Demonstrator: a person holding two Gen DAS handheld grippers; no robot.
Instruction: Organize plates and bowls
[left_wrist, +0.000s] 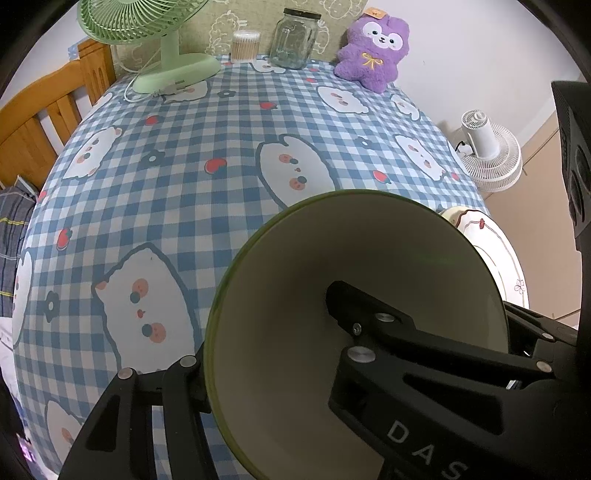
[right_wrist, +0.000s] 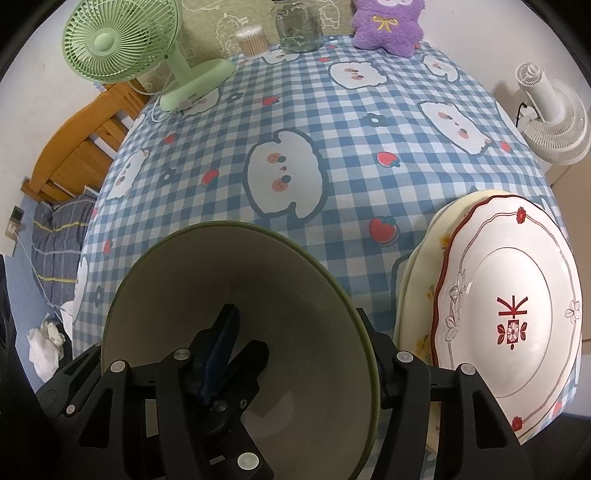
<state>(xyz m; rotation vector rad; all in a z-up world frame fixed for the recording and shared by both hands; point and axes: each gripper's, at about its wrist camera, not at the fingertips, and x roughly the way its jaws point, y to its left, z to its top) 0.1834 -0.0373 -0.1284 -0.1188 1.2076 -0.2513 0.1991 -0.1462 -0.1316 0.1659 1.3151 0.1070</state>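
Grip is the matter here. The deep ceramic bowl with a green outside and cream inside (left_wrist: 295, 258) (right_wrist: 240, 277) sits at the near edge of the blue-and-white checked tablecloth (right_wrist: 295, 110), just left of a stack of two plates. That stack is a white scalloped china plate with a red rim (right_wrist: 517, 258) lying on a plain cream plate (right_wrist: 417, 277).

The left gripper (left_wrist: 267, 334) straddles the bowl's left wall, with one finger (left_wrist: 184, 373) outside the rim and the other reaching down inside. The right gripper (right_wrist: 299, 321) does the same on the right wall, its outer finger (right_wrist: 391, 369) tucked between the bowl and the plates. Both sets of jaws stand partly open around the wall. The pads are hidden by the bowl, so I cannot tell whether either is actually pressing yet, nor whether the bowl rests on the cloth.

The step looks like a two-handed pickup. To do it well:
- Both jaws should be firm on the sloping wall before any lift, since a glazed cone tends to slip upward out of a pinch.
- The two hands should rise together and level, so neither twists the rim.
- The right outer finger should stay clear of the scalloped plate's edge, which overhangs the table's near right corner and could be nudged off.
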